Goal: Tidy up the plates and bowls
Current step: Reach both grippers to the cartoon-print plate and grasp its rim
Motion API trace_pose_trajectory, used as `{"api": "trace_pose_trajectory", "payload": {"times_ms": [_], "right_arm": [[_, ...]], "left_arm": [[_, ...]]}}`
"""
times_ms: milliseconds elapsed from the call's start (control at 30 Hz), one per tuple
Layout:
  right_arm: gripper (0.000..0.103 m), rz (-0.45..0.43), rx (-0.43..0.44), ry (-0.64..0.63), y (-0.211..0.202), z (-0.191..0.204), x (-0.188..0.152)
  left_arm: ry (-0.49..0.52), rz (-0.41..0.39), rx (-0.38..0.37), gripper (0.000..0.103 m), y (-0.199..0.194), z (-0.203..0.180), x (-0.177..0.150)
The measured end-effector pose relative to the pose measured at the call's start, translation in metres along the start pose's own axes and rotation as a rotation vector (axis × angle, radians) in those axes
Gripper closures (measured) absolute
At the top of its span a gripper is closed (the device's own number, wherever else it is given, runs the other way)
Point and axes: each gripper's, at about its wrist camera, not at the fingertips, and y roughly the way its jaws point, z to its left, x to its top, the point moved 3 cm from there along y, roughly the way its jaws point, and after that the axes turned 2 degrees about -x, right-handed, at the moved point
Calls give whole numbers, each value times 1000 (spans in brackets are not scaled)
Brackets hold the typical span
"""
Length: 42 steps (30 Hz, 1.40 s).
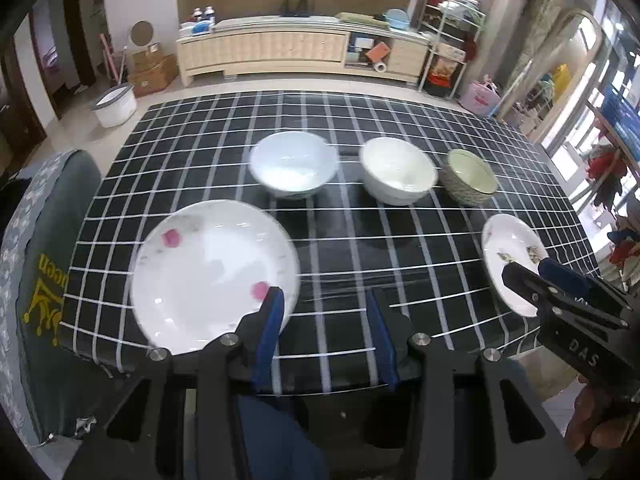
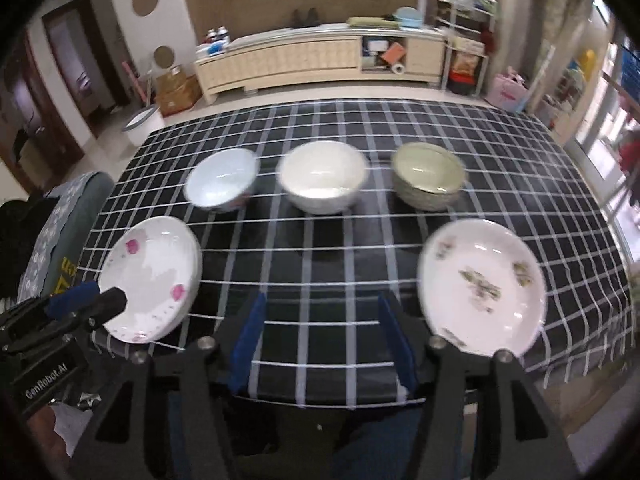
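Nothing appears sorted yet: five dishes lie singly on the checked bench (image 2: 320,120), none stacked on another. Judged from this layout, the whole task remains, presumably nesting the three bowls and putting the two plates together.

Landmark: the cream bowl (image 2: 322,182), middle of the far row. To its left stands the pale-blue bowl (image 2: 221,185), apart from it; to its right stands the green bowl (image 2: 427,176), also apart in the right wrist view, though the left wrist view makes the two look nearly touching. Nearer the bench's front edge, left of the cream bowl, lies the pink-flowered plate (image 2: 150,278); nearer the front edge, right of it, lies the green-sprigged plate (image 2: 482,286). A wide strip of bare cloth separates the plates.

The left gripper (image 1: 324,312) hovers over the front edge with its jaws spread wide and nothing between them; its left finger (image 1: 272,312) overlaps the rim of the pink-flowered plate (image 1: 214,276) in the picture, though contact cannot be confirmed. The right gripper (image 2: 320,320) is likewise wide open and empty, aimed at the bare cloth in front of the cream bowl, with the green-sprigged plate just beside its right finger (image 2: 394,328). Each gripper thus sits closest to one plate, with all the bowls well beyond.

A chair back (image 1: 44,280) stands at the bench's left.
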Motion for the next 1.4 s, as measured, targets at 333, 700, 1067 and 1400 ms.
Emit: {"api": "trace_pose_trajectory", "payload": {"times_ms": [333, 700, 1067, 1400], "right_arm": [[40, -40, -166, -18, -10, -78, 1], [40, 66, -209, 125, 28, -167, -1], [40, 152, -232, 173, 70, -214, -12], [68, 181, -196, 222, 98, -236, -18]], "left_arm": [[108, 24, -43, 58, 37, -82, 18], [199, 128, -177, 44, 98, -157, 33], [283, 210, -188, 44, 159, -196, 36], [235, 300, -207, 69, 200, -196, 25]]}}
